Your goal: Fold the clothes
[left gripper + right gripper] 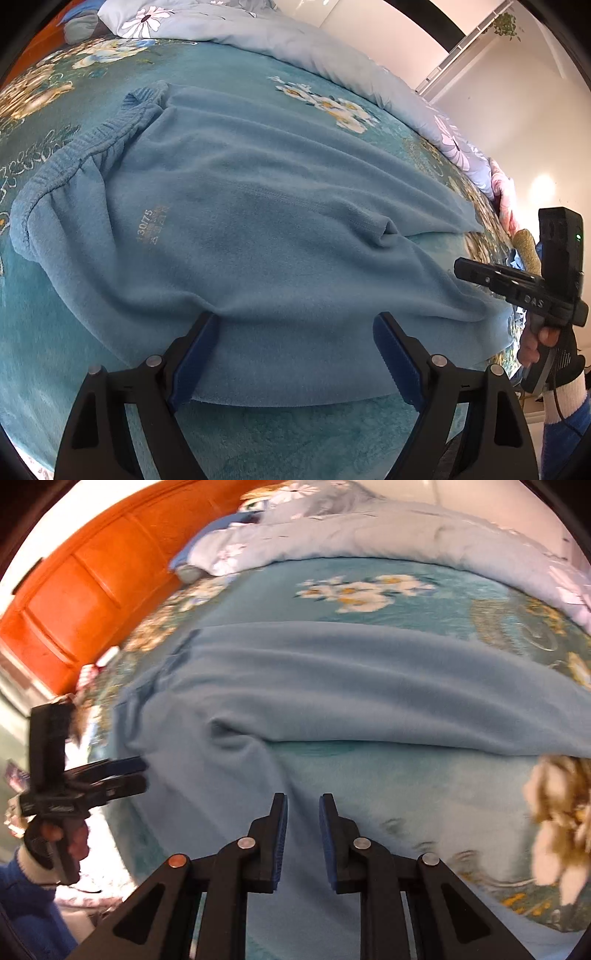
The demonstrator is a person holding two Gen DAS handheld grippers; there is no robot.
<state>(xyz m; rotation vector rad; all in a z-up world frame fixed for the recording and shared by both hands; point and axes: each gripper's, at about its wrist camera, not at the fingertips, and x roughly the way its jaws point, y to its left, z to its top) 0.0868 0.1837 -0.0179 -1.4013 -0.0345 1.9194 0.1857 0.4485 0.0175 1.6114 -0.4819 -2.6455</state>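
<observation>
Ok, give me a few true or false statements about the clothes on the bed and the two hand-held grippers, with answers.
1. The blue pants lie on the floral blanket. True.
2. The left hand-held gripper is clamped shut on the pants. False: its jaws are wide open.
3. The headboard is orange. True.
4. The pants are neatly folded into a small square. False: they are spread out and wrinkled.
5. The right hand-held gripper holds nothing. True.

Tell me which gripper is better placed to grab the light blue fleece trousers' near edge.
Left. The left gripper is wide open, straddling the near edge of the light blue fleece trousers. The right gripper is only narrowly open, over the leg fabric.
</observation>
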